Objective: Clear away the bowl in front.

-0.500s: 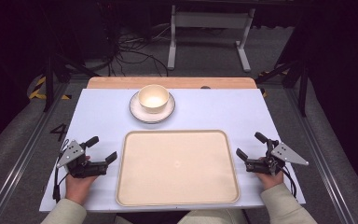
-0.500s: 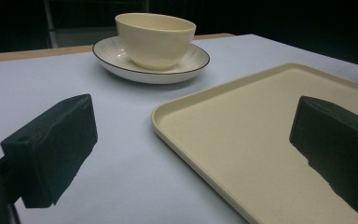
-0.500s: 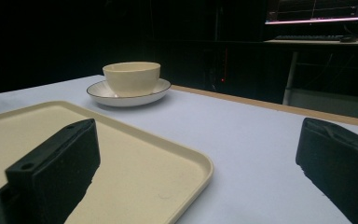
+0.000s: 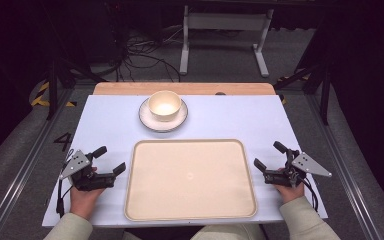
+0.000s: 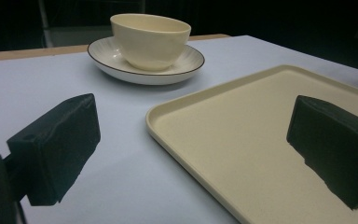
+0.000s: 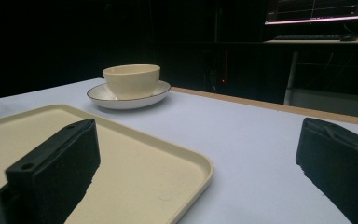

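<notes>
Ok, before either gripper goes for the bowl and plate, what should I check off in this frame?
1. Left gripper jaws open, nothing between them: ok.
2. Right gripper jaws open, nothing between them: ok.
3. Bowl upright on the plate: ok.
4. Tray bare, with room to set things down: ok.
5. Table between grippers and plate free of obstacles: ok.
6. Bowl contents: looks empty in the high view, though glare on its bottom leaves this as cannot tell.
</notes>
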